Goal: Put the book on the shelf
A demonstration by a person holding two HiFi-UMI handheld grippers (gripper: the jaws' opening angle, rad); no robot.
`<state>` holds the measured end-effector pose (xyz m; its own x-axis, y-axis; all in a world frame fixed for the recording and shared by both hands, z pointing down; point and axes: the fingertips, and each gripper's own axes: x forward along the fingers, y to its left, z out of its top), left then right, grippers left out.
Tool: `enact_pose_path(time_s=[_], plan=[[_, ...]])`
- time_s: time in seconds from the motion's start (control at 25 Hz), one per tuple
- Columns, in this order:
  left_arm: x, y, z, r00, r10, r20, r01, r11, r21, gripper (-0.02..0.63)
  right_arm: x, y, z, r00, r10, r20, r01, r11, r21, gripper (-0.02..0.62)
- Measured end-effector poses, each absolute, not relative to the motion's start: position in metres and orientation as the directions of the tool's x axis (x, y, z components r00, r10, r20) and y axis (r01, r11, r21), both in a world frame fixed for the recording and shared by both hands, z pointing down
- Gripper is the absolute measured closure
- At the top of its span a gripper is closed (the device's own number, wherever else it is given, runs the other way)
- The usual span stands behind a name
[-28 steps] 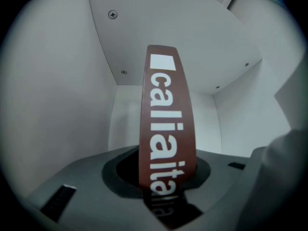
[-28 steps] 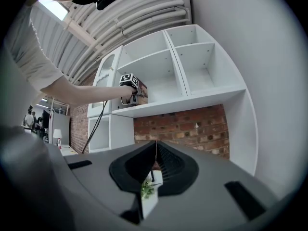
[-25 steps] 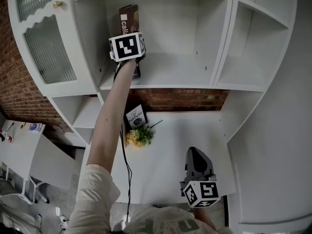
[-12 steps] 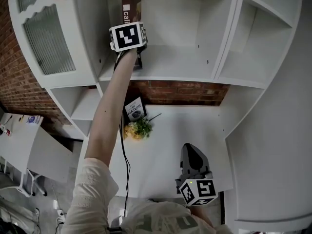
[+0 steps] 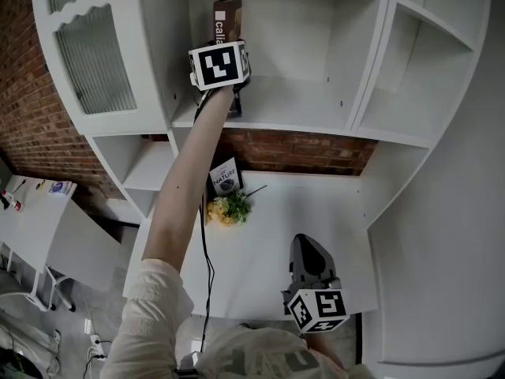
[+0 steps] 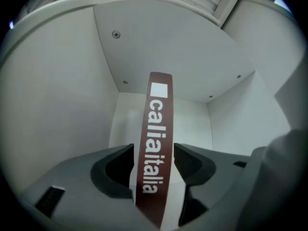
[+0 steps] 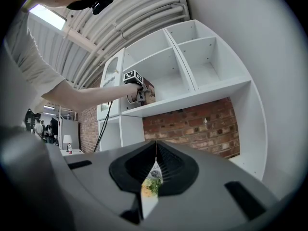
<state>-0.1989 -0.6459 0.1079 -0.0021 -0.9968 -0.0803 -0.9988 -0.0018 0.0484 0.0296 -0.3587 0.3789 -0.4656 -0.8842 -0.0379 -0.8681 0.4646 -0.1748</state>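
Note:
A brown book (image 5: 227,18) with white lettering on its spine (image 6: 155,143) stands upright on the white shelf (image 5: 300,118), close to the compartment's left wall. My left gripper (image 5: 229,46) is reached up to it at arm's length. Its jaws (image 6: 154,150) are opening, with the spine between them and a thin gap showing at each pad (image 6: 190,162). My right gripper (image 5: 309,253) hangs low over the white desk (image 5: 268,251), jaws shut (image 7: 155,146) with nothing in them.
A second book (image 5: 224,176) leans against the brick wall on the desk, with a small bunch of flowers (image 5: 229,209) in front of it. A ribbed glass cabinet door (image 5: 95,50) is left of the shelf. A black cable (image 5: 203,251) hangs from the left arm.
The left arm stays stretched to the book on the shelf. The whole view has drifted slightly to the right. The right gripper has barely moved.

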Motion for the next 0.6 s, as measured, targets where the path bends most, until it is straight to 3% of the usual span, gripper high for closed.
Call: enact_pose_path(time_s=[0.32,0.6], plan=[[-0.185,-0.601,0.087,0.036,-0.985,-0.171,-0.997,-0.047,0.065,0.353,0.026,-0.341,0.381,-0.488,-0.872,-0.036,-0.856,0.487,-0.172,0.578],[-0.164,-0.514,0.049,0.087,-0.92,-0.383,-0.996,-0.079,-0.036,0.353,0.017,-0.328,0.377,-0.512,-0.857,-0.053,-0.842,0.514,-0.163,0.578]])
